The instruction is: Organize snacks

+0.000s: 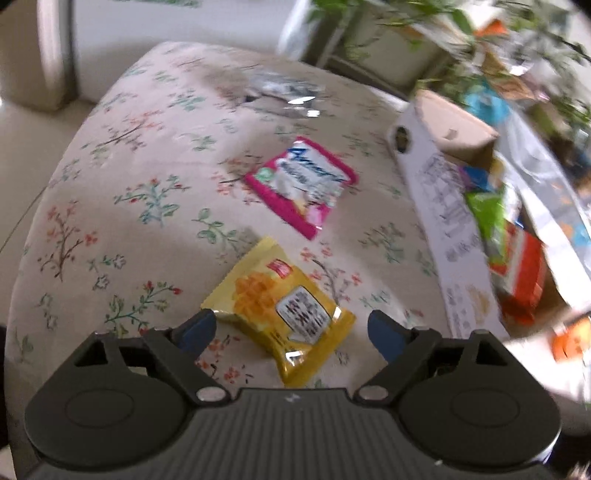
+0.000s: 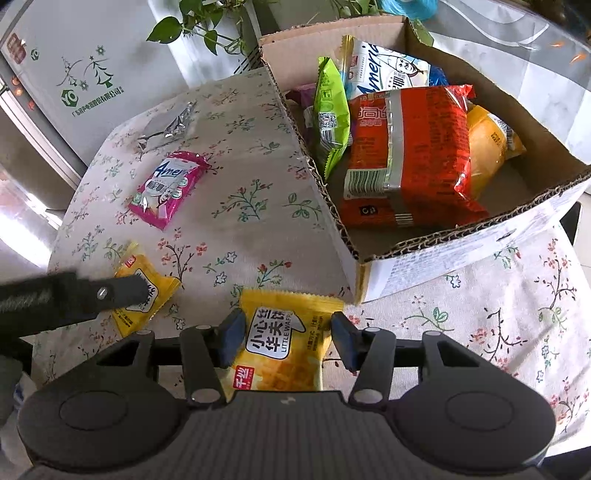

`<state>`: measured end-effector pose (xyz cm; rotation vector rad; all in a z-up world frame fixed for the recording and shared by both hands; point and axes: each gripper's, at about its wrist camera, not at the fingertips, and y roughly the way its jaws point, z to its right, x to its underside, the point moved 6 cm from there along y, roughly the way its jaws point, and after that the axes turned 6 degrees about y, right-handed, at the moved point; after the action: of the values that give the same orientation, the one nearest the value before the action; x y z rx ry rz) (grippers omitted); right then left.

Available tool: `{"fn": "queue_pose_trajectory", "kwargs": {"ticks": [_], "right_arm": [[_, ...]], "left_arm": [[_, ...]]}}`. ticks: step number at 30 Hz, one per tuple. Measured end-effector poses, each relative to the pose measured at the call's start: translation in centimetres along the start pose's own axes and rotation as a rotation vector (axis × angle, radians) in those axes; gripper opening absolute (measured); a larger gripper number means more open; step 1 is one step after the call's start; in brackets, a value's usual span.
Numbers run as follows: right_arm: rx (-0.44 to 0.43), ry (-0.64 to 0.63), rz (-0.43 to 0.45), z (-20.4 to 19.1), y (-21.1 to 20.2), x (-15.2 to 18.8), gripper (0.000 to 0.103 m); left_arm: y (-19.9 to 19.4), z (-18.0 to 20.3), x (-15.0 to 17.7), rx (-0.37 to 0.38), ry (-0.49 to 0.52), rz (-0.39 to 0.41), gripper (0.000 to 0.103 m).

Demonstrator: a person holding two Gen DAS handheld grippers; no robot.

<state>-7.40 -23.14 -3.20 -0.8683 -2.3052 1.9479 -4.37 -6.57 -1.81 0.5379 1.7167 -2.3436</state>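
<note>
My left gripper is open, its blue-padded fingers either side of a yellow waffle packet lying on the floral tablecloth. This packet also shows in the right wrist view, partly under the left gripper's finger. My right gripper is shut on a second yellow waffle packet and holds it just in front of the cardboard box. A pink packet lies further out on the cloth; it also shows in the right wrist view. A silver packet lies beyond it, also in the right wrist view.
The box holds several snacks: a red pack, a green packet, a white-blue packet and a yellow one. Potted plants stand behind the table. A white appliance stands at the far left.
</note>
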Motion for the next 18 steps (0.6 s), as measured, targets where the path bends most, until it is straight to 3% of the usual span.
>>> {"fn": "queue_pose_trajectory", "kwargs": {"ticks": [4,7,11,18], "right_arm": [[-0.011,0.028,-0.003,0.3,0.1,-0.2,0.056],[-0.044,0.081,-0.015,0.7,0.1,-0.3,0.058],[-0.090,0.162,-0.035,1.6,-0.2,-0.3,0.062],[-0.091,0.193,-0.026,2.0,-0.5,-0.3,0.069]], "left_arm": [[1.2,0.3,-0.7,-0.054,-0.092,-0.013,0.094],[2.0,0.8,-1.3,-0.128,-0.092,-0.005,0.095],[2.6,1.4,-1.2,-0.239,0.005,0.007,0.094],[2.1,0.7,0.4,-0.291,0.158,0.061,0.093]]}}
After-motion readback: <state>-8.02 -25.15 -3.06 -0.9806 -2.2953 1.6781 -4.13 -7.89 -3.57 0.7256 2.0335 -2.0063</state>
